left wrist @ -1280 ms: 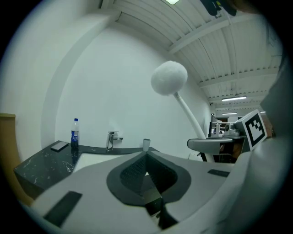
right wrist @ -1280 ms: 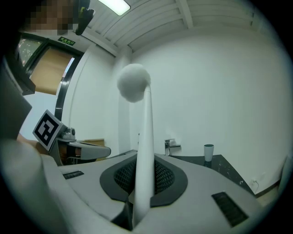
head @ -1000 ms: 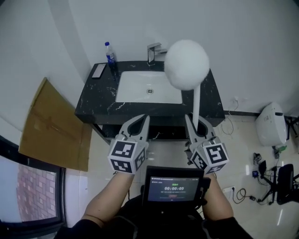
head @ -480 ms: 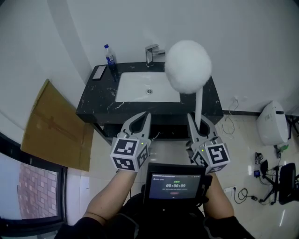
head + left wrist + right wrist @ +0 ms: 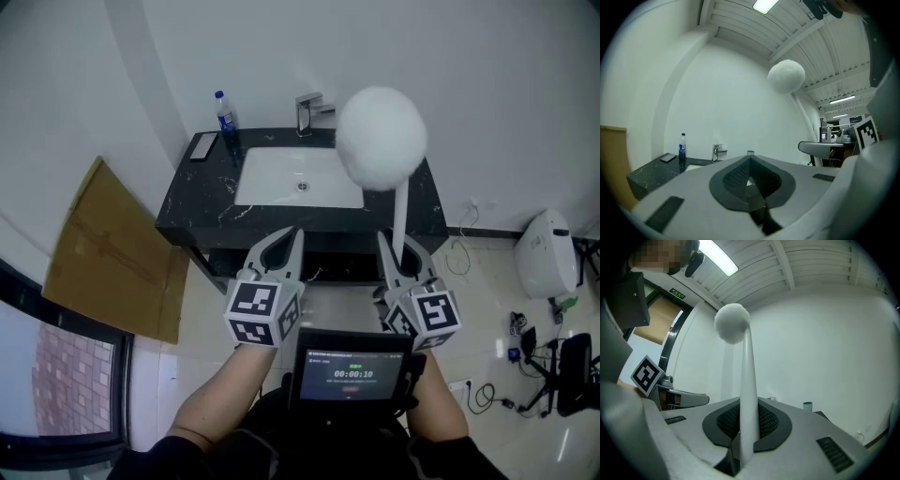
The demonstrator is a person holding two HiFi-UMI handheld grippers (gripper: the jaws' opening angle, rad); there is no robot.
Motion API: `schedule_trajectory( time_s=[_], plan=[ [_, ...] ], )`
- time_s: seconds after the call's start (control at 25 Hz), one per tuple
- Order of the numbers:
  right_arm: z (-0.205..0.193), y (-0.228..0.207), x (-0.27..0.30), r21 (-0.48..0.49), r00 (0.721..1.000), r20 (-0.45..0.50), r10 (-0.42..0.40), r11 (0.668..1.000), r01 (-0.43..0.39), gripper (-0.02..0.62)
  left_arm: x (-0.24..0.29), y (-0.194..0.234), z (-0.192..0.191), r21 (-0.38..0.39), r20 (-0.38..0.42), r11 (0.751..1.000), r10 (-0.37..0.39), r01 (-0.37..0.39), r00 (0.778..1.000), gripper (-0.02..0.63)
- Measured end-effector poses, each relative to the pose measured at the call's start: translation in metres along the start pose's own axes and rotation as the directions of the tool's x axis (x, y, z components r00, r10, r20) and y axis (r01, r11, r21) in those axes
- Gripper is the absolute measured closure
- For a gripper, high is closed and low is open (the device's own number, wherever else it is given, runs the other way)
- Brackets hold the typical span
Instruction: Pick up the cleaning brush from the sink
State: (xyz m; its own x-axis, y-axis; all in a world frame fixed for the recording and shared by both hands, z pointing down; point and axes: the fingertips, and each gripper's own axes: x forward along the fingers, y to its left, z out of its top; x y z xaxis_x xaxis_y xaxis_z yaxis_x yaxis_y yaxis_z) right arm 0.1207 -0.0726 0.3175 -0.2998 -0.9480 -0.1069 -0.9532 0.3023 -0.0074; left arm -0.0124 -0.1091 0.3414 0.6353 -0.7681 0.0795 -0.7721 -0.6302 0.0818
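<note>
The cleaning brush has a round white fluffy head [image 5: 381, 138] on a thin white handle [image 5: 399, 211]. It stands upright in front of the black counter, with my right gripper [image 5: 401, 248] shut on the handle's lower end. In the right gripper view the handle [image 5: 749, 390] rises from between the pads to the head [image 5: 732, 323]. My left gripper [image 5: 281, 246] hangs beside it at the same height, jaws together with nothing between them. The left gripper view shows the brush head [image 5: 786, 76] up at the right. The white sink [image 5: 272, 183] lies beyond both grippers.
A blue-capped bottle [image 5: 224, 114], a dark flat device [image 5: 201, 145] and a chrome faucet [image 5: 307, 108] stand on the black marble counter [image 5: 197, 202]. Cardboard [image 5: 108, 248] leans at the left. A white appliance [image 5: 544, 248] and cables sit on the floor at the right. A small screen [image 5: 347, 367] is at my chest.
</note>
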Motion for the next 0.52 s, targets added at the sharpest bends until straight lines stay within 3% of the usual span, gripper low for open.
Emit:
schedule_trajectory(
  time_s=[0.52],
  plan=[
    [0.003,0.009,-0.018,-0.003,1.0,0.006,0.008,1.0,-0.007,0.577,-0.021,-0.01,0.002,0.017,0.011,1.0,0.006,-0.006,1.0,0.6]
  ],
)
